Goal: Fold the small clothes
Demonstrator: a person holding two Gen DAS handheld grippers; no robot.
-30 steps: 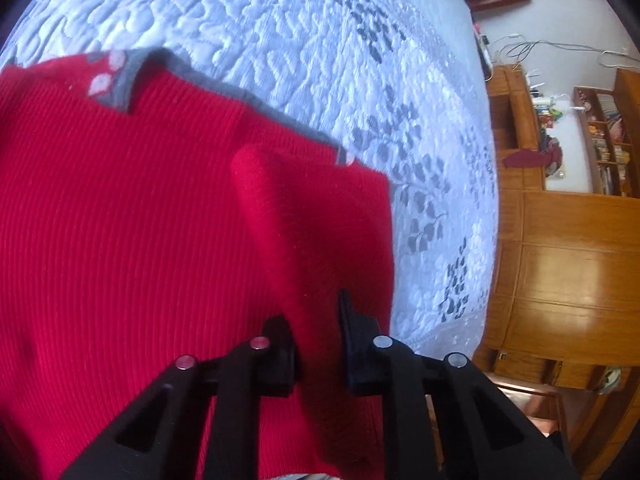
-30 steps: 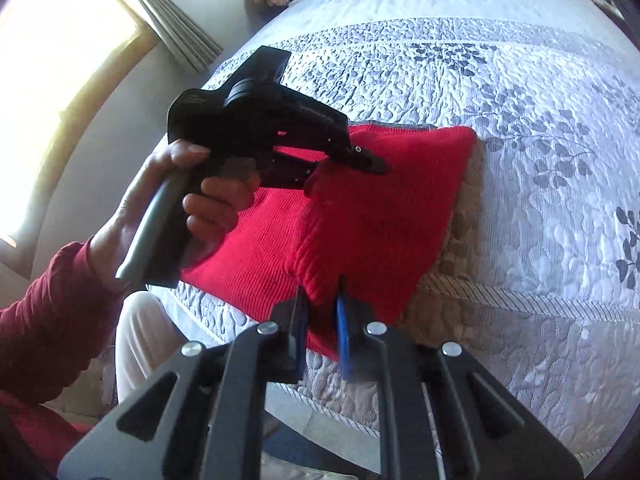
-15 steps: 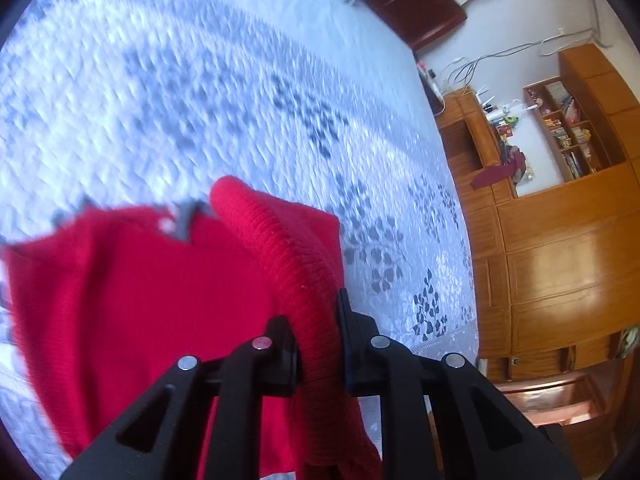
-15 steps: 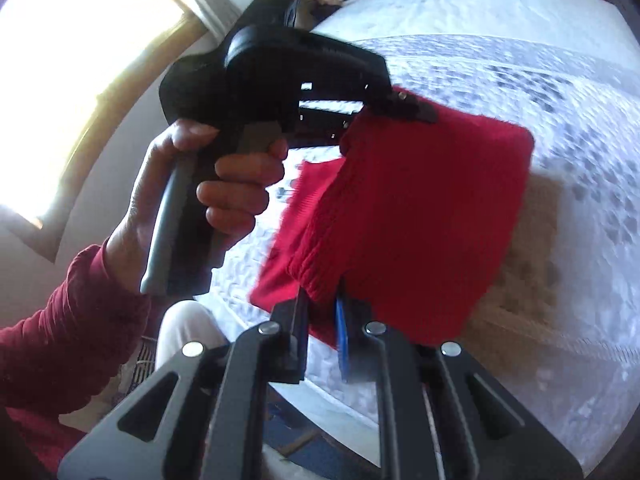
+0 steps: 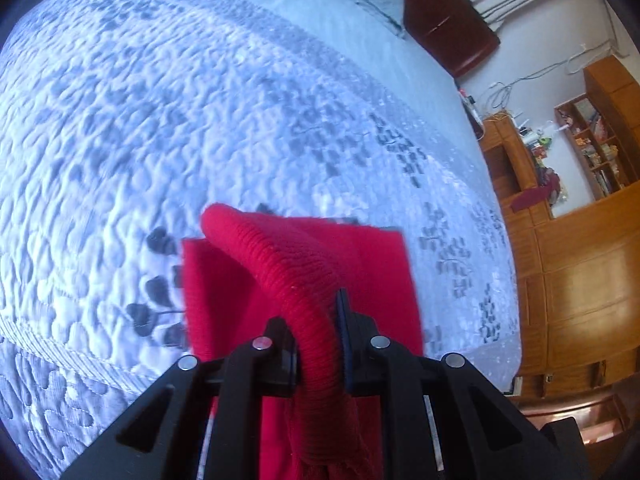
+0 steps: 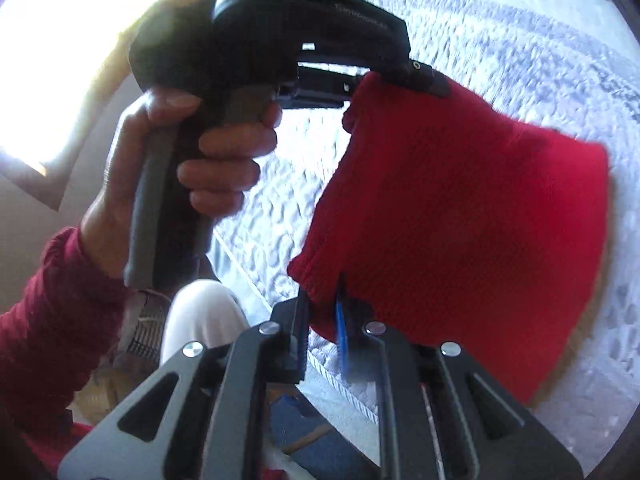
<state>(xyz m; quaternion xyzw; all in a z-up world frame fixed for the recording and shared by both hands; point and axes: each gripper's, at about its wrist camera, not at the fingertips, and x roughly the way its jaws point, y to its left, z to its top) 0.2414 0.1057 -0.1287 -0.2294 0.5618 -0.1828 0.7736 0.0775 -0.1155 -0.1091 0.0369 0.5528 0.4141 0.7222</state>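
Note:
A small red knitted garment (image 5: 360, 256) hangs folded in the air above a white and grey quilted bed (image 5: 200, 100). My left gripper (image 5: 318, 332) is shut on one thick rolled edge of it. My right gripper (image 6: 324, 316) is shut on another corner of the garment (image 6: 460, 208). In the right wrist view the left gripper (image 6: 400, 80) shows at the top, held by a hand (image 6: 192, 168), pinching the garment's upper corner. The garment hangs between the two grippers, lifted off the bed.
The bed's near edge (image 5: 60, 356) runs along the lower left. Wooden cabinets and shelves (image 5: 580, 260) stand beyond the bed's right side. A dark headboard (image 5: 448, 12) is at the far end. A bright window (image 6: 60, 60) is behind the hand.
Both grippers have lifted the red garment up off the bed. It lay mostly flat on the quilt a second ago and now hangs folded in the air.

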